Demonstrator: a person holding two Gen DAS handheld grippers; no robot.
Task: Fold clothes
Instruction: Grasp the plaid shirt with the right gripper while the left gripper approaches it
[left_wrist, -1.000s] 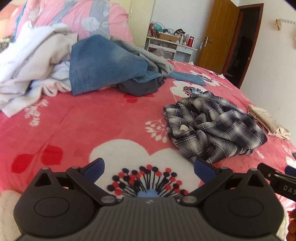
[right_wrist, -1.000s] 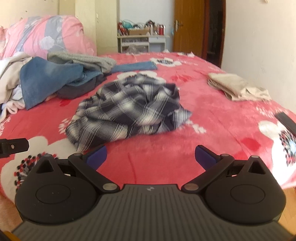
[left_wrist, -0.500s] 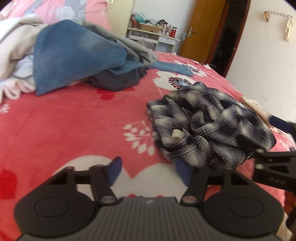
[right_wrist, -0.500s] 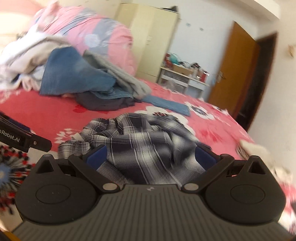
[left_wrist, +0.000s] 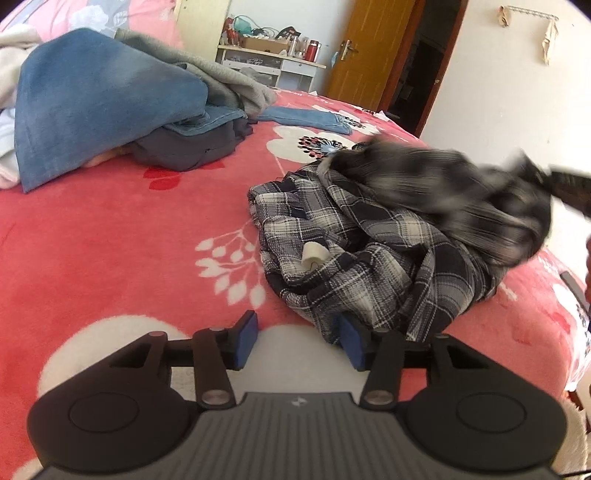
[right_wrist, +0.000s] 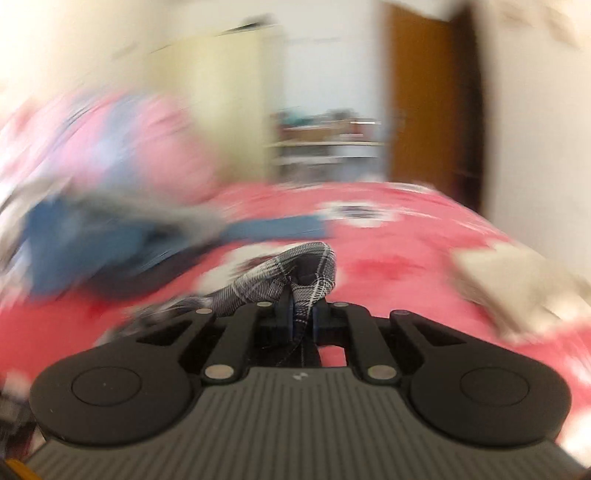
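shirt (left_wrist: 369, 258) on bed (left_wrist: 110, 240), ahead-right of left gripper (left_wrist: 299, 338) | clothes pile (left_wrist: 110, 96) far ahead-left | door (left_wrist: 358, 55) behind bed

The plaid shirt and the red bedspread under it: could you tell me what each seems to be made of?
Dark plaid shirt: thin woven cloth, probably cotton, matte; it crumples in soft folds. Red floral bedspread: plush fleece, by its fuzzy nap, likely synthetic.

Right wrist view is basically all motion smear, the clothes pile (right_wrist: 110, 236) is just blobs. The plaid shirt (left_wrist: 369, 251) has its raised far part blurred, and its near hem hides one left fingertip (left_wrist: 352, 341).
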